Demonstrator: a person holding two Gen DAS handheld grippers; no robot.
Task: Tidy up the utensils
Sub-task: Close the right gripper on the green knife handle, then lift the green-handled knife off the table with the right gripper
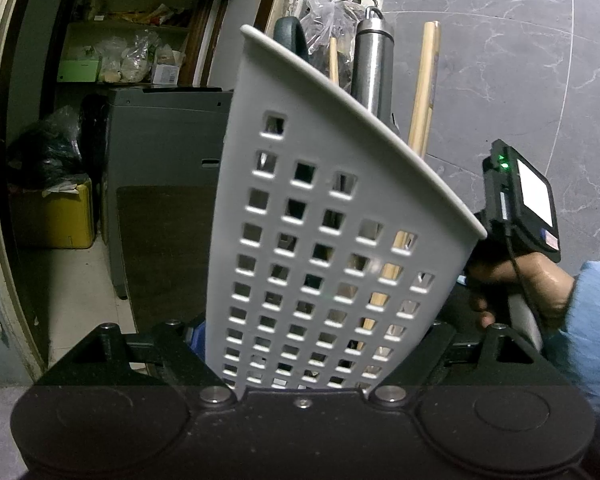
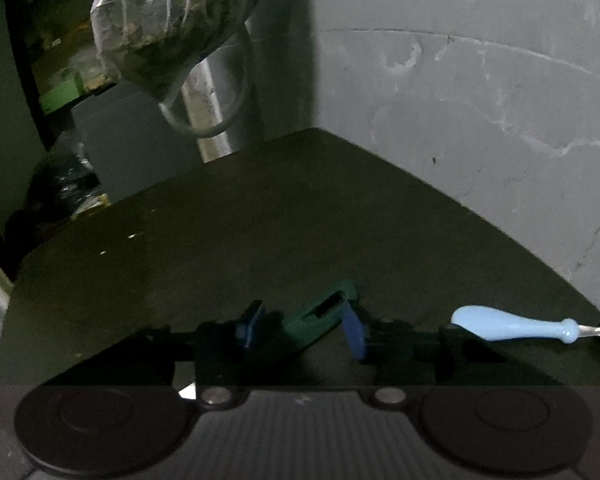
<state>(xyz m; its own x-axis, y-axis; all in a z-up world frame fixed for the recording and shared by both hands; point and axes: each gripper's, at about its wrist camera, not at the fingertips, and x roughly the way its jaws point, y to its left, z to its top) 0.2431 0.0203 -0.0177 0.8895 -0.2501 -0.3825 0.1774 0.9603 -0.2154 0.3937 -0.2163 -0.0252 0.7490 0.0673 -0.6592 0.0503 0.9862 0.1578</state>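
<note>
The left hand-held gripper [image 1: 300, 360] is closed on the lower part of a white perforated basket [image 1: 320, 240], which sits between its fingers and fills the centre of the left wrist view, leaning toward the left. Several utensils stand inside the basket and project above its rim: a dark green handle [image 1: 290, 34], a thin wooden stick [image 1: 333, 60], a steel handle [image 1: 374, 68] with a ring at its top, and a broader wooden handle [image 1: 424, 88]. More of the wooden pieces show through the square holes in the basket wall.

To the right of the basket, the person's hand [image 1: 520, 284] in a blue sleeve [image 1: 592, 320] holds the other gripper unit, whose green indicator light is lit.

In the right wrist view, the right hand-held gripper [image 2: 304, 330] is lowered to the dark desk [image 2: 260, 220]. Its jaws are partly closed around a dark green utensil [image 2: 320, 314] lying on the desk between the two blue pads [image 2: 354, 338]. The scene is dim, so whether the pads actually press on the utensil cannot be determined. A light blue handle [image 2: 504, 326] with a metal neck lies on the desk to the right, apart from the gripper. A plastic bag [image 2: 168, 24] hangs above the far left corner of the desk, in front of a grey marbled wall [image 2: 480, 100].
</note>
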